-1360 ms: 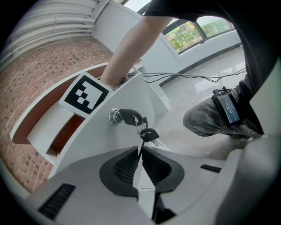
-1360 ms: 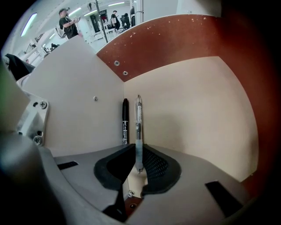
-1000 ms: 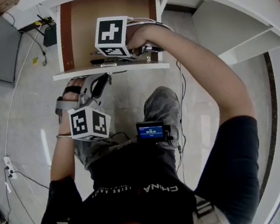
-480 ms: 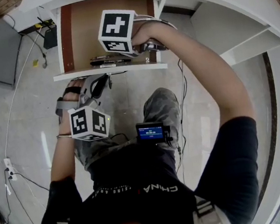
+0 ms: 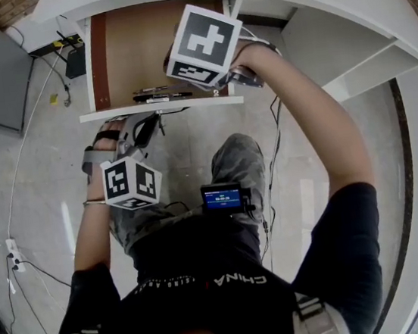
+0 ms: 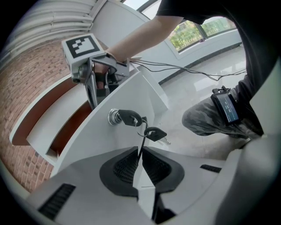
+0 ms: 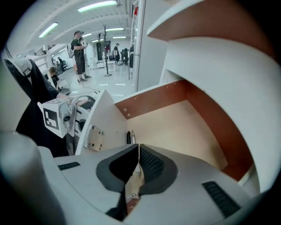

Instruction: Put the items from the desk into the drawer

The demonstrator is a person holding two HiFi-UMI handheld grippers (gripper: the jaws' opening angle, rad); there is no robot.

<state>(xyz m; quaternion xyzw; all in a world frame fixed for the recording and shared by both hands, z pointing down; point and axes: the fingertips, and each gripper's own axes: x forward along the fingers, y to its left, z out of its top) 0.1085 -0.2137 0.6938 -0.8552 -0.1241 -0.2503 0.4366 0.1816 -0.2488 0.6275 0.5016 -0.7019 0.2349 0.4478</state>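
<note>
1. Over the open drawer (image 5: 121, 52), at 12 o'clock in the head view: noting the right gripper (image 7: 138, 154) raised well clear of the drawer floor, after sitting low at the front wall a second ago.
2. Recording its jaws as clenched, having just been closing after a brief wide spread; seeing nothing between the pads.
3. Finding the slim dark items (image 5: 160, 94) lying in a row inside the drawer, along its 6 o'clock edge, close against the front wall; spotting them again in the right gripper view at 11 o'clock of the pads, apart from them.
4. Reading the rise plus the empty clench as a drop completed; treating that load as delivered rather than carried.
5. Logging the left gripper (image 6: 140, 156) at 7 o'clock below the drawer front, unmoved, jaws clamping a thin dark cord (image 6: 141, 143) that hangs from the key (image 6: 127, 117) in the lock (image 6: 114, 117); judging this to be steadying the drawer.
6. Seeing no desk top in any view, so leaving open whether more things remain to fetch; expecting either another pickup or the drawer being pushed shut.
</note>
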